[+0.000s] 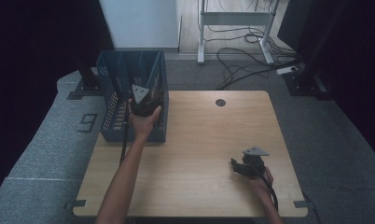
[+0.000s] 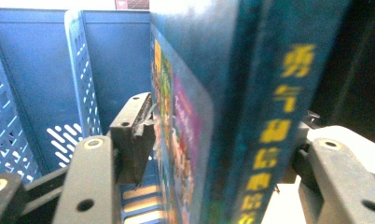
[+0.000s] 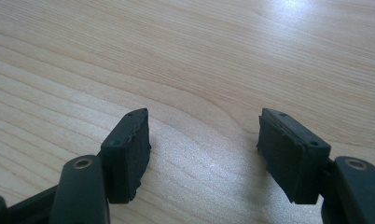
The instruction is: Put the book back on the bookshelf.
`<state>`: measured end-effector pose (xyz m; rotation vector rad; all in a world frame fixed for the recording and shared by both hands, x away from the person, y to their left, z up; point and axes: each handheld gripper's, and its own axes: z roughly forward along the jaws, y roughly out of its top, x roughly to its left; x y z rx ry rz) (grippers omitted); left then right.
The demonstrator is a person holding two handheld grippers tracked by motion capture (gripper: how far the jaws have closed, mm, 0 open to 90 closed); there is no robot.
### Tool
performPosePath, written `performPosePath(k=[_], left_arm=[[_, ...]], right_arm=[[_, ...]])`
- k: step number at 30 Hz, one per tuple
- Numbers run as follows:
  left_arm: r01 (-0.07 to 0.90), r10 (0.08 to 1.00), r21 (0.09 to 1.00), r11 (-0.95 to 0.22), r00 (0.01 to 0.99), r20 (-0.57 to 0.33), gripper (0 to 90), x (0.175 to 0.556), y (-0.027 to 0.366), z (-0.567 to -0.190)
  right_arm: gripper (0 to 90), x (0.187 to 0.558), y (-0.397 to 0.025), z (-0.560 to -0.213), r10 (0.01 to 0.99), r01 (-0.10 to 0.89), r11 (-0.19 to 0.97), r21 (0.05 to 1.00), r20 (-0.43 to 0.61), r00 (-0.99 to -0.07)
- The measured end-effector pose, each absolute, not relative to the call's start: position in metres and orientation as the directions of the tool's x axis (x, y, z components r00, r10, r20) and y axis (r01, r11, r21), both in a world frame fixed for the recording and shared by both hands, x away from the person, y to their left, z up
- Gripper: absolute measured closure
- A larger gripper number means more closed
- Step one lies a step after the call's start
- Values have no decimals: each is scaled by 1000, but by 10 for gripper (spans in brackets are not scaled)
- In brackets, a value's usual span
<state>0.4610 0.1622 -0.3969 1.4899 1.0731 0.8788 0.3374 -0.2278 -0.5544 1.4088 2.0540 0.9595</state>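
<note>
Left gripper held over the blue crate at the far left corner of the bench, grey three-cornered plate on top, the person's left hand wrapped around its body. Jaws clamped on a book, one pad against the colourful front cover, the other against the back, behind the spine. Book upright between the jaws, dark teal spine with yellow characters turned toward the left gripper view's camera, lower edge out of sight below the frame. Inside the crate or just above it, cannot tell which; blue perforated walls and an upright divider just beyond the cover, slotted crate floor below the left pad.

Crate standing at the bench's left edge, partly overhanging the grey carpet, tall walls split into narrow compartments running front to back.

Right gripper low over the near right part of the bench, well apart from the crate, held in the person's right hand, cable trailing back along the forearm. Jaws spread wide, nothing between them, bare pale wood grain under the gap in the right gripper view. Whether the pads touch the wood, cannot tell.

Small dark round grommet near the bench's far edge.
</note>
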Motion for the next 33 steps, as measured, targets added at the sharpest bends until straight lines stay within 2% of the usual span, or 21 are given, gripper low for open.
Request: performPosePath(k=[4, 16, 33], left_arm=[[193, 943, 980, -53, 332, -14, 375, 460, 166, -397], [242, 920, 967, -83, 391, -19, 334, 454, 172, -398], [245, 909, 965, -91, 415, -20, 338, 423, 182, -409]], right_arm=[[334, 337, -228, -554, 932, 605, 229, 763, 9, -363], [333, 337, -228, -554, 931, 604, 229, 763, 9, -364], [333, 337, -228, -554, 932, 605, 228, 762, 9, -363]])
